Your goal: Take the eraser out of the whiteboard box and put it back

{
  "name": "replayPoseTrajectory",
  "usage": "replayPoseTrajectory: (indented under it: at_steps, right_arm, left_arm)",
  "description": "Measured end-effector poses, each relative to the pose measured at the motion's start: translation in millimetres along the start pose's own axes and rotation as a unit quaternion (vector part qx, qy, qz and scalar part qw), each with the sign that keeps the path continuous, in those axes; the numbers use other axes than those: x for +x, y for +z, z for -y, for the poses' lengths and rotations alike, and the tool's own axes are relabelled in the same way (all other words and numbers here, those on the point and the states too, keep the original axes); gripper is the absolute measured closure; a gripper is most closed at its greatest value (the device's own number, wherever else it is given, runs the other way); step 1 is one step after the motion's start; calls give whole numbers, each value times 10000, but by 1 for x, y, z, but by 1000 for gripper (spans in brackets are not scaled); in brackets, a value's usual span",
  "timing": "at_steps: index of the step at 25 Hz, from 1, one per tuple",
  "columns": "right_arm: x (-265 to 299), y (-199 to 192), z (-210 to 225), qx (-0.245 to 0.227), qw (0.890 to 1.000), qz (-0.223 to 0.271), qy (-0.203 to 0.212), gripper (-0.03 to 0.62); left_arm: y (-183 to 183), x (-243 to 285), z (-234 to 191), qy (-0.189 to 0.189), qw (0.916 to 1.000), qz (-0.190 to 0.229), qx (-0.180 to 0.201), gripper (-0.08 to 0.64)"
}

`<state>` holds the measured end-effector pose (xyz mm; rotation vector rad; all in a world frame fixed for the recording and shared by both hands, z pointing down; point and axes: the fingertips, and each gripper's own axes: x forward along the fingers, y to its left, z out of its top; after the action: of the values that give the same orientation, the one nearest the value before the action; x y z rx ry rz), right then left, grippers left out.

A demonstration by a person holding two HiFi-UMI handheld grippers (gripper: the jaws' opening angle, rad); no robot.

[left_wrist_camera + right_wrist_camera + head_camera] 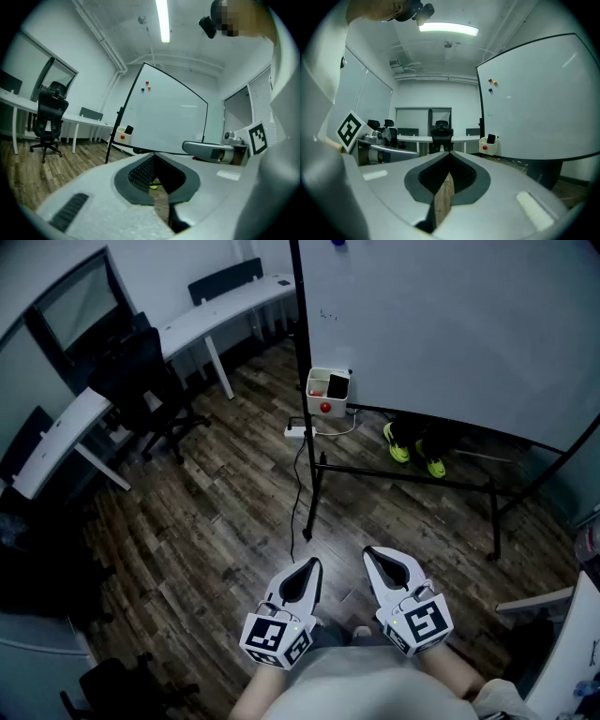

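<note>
Looking down on a dark wood-plank floor [216, 521] running under everything. Facing a large white whiteboard on a black tube stand [450, 324], tilted and filling the upper right of the head view. Passing over long white curved desks [216, 320] along the far wall, with a black wheeled office chair [141, 381] parked beside them.

Holding the grey left gripper [312, 565] and the grey right gripper [371, 554] side by side low in the head view, well apart from the board and pointing roughly level. Keeping both clenched on nothing: in each gripper view, the ribbed black pads of the left [153, 157] and the right [449, 154] meeting at the tips, with only floor showing through the slit behind them.

Finding the small white whiteboard box [314, 395] hanging at the lower left corner of the board, a red round dot on its front. Making out a dark block standing inside it, probably the black eraser [337, 385], though too small to be sure.

Noting a pair of yellow-green shoes [398, 446] behind the board and a white power strip [298, 431] on the floor just below the box.
</note>
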<state>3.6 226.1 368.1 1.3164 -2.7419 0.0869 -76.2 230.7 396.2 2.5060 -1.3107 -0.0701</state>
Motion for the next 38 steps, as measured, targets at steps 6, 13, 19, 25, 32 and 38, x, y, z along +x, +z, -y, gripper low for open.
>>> replayPoseTrajectory:
  at_steps: [6,13,19,25,32,38]
  right_arm:
    - [-50,-10,-18,71,9998,77,183,591]
    - [-100,-24,-5,56,9995,70,317,591]
    - [-125,-24,17,279,9986,225,390,589]
    - [-127,-22,22,294,9981,286,450,588]
    - [-112,-28,17,243,9968,208,731,588]
    - [-90,-29,30,228,9968,152,745,588]
  left_arm:
    - [-27,-31,49,56,9998,-162,79,557]
    - [-62,-38,90,360,9988,-340,28,557]
    - [-62,-27,117,411,9984,-345,153,555]
    - [-56,-18,124,552,9977,-309,232,555]
    - [-61,-3,125,423,9977,-478,247,555]
    - [-56,15,109,442,9969,-554,345,555]
